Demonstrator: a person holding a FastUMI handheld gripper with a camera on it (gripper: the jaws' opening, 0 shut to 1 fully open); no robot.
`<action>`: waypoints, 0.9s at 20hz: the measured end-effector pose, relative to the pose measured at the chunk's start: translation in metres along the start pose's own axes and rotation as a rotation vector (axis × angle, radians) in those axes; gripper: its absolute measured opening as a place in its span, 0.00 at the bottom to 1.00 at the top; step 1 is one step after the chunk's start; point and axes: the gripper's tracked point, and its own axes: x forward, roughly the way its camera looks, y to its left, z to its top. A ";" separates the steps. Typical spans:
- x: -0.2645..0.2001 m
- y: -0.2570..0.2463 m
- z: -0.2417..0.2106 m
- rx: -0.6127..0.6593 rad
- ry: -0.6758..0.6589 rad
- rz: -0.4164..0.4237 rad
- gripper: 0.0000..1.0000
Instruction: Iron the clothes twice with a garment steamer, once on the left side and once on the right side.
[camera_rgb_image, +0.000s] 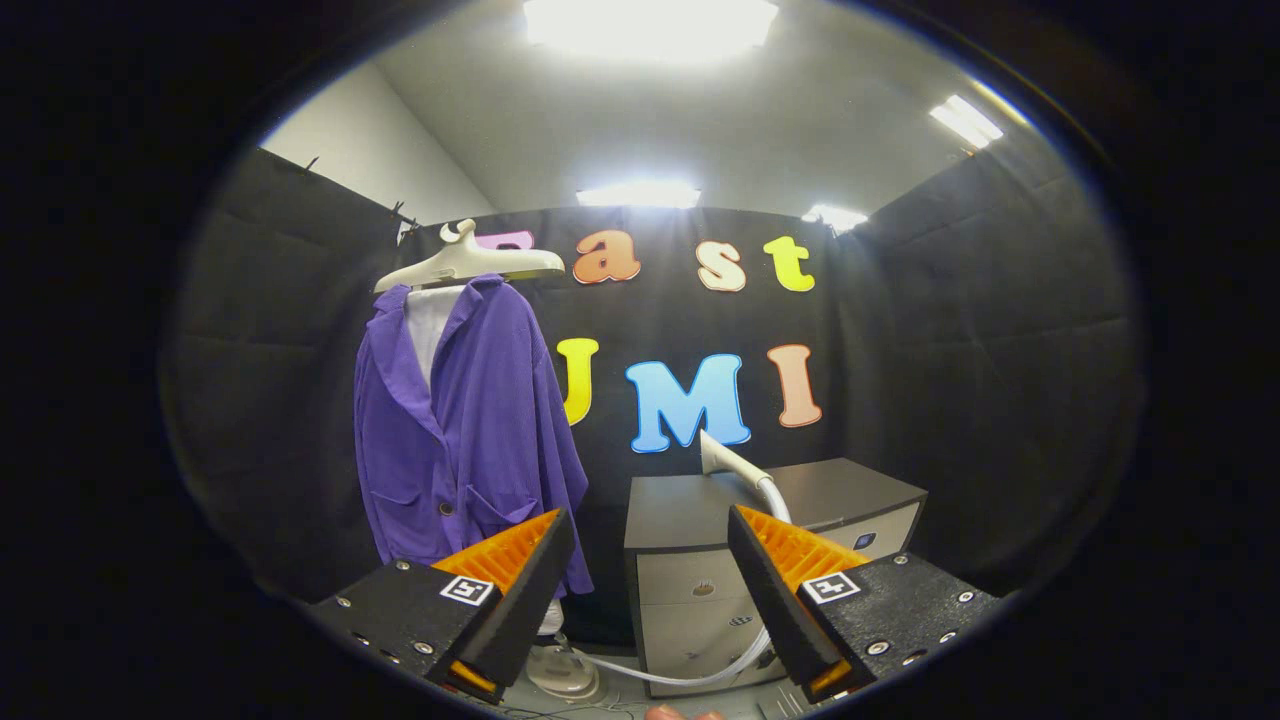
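The steamer head (722, 458) rests on the cabinet (760, 505), beyond the gripper (650, 575) at about one o'clock, its hose (700, 672) drooping down the cabinet front to the base (563, 672) on the floor (partly hidden behind the left finger). The jacket (465, 440) hangs on a hanger (468, 262) at ten o'clock from the fingers, well apart from the steamer head. The gripper's fingers stand spread wide, gripping nothing.

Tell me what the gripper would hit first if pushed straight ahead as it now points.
Probably the grey cabinet: it stands just beyond the open gripper, with the steamer head lying on top and its hose trailing down. Depth is unclear.
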 end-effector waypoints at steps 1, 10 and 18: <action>0.000 0.000 0.001 0.001 -0.003 -0.004 0.95; 0.010 -0.013 0.006 -0.015 0.022 -0.039 0.95; 0.058 -0.065 0.023 -0.051 0.043 -0.050 0.95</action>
